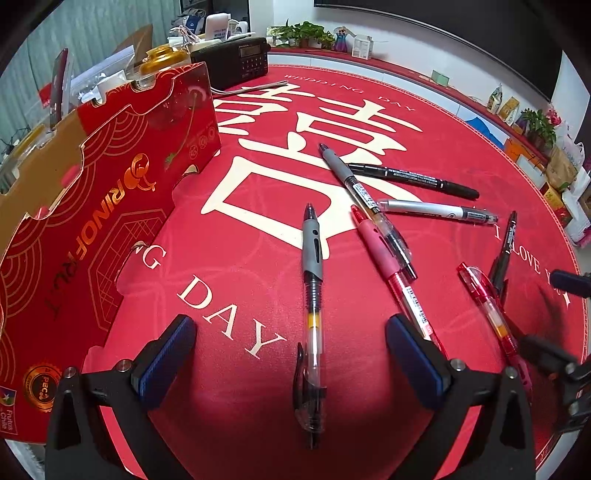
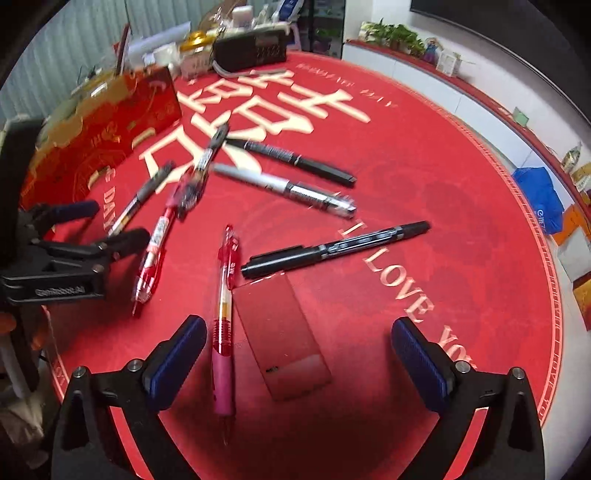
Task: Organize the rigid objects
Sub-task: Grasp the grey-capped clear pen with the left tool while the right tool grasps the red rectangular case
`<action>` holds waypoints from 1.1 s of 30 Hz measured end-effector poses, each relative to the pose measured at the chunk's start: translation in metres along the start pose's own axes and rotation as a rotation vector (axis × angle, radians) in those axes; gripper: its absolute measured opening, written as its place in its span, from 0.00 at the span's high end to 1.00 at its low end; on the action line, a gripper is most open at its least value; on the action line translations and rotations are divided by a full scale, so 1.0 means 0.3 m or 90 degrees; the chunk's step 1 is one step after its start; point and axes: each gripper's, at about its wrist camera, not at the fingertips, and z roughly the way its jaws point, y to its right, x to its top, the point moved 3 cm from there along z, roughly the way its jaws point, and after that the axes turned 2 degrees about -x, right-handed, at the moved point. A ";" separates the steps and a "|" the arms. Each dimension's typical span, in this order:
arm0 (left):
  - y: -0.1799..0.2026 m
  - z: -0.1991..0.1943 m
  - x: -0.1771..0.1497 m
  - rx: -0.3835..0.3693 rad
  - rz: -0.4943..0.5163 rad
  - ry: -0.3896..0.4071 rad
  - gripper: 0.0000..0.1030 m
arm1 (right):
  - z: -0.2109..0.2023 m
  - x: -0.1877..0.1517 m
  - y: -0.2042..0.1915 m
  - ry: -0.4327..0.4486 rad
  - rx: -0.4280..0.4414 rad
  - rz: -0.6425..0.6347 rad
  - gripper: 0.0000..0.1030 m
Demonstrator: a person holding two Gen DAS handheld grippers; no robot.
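Several pens lie scattered on the red round tablecloth point(image 1: 236, 258). My left gripper point(image 1: 291, 358) is open just above a grey-grip clear pen point(image 1: 312, 295), which lies between its fingers. Beyond it lie a red pen point(image 1: 388, 266), a grey pen point(image 1: 354, 184), a black marker point(image 1: 413, 179) and a silver pen point(image 1: 436, 212). My right gripper point(image 2: 299, 354) is open over a pink-grip red pen point(image 2: 223, 332) and a flat red card point(image 2: 284, 339). A black marker point(image 2: 332, 247) lies ahead of it. The left gripper point(image 2: 74, 236) shows at the left of the right wrist view.
An open red cardboard box point(image 1: 92, 206) stands at the table's left. A black radio point(image 1: 236, 59) and clutter sit at the far edge. A shelf with plants point(image 1: 303, 35) runs along the wall; bags point(image 1: 561, 173) stand at the right.
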 end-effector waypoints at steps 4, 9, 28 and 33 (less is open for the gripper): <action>0.000 0.001 0.000 -0.001 0.001 0.002 0.00 | 0.029 -0.020 0.032 -0.025 -0.032 -0.022 0.01; 0.004 0.000 0.001 0.004 -0.004 -0.001 0.00 | 0.071 -0.020 0.032 -0.024 -0.012 -0.011 0.03; 0.091 0.004 0.026 -0.042 0.057 -0.002 0.28 | 0.046 -0.010 -0.102 -0.059 -0.003 -0.028 0.65; 0.107 -0.043 0.008 -0.090 0.085 -0.024 0.90 | -0.042 -0.042 -0.065 -0.007 0.015 0.082 0.65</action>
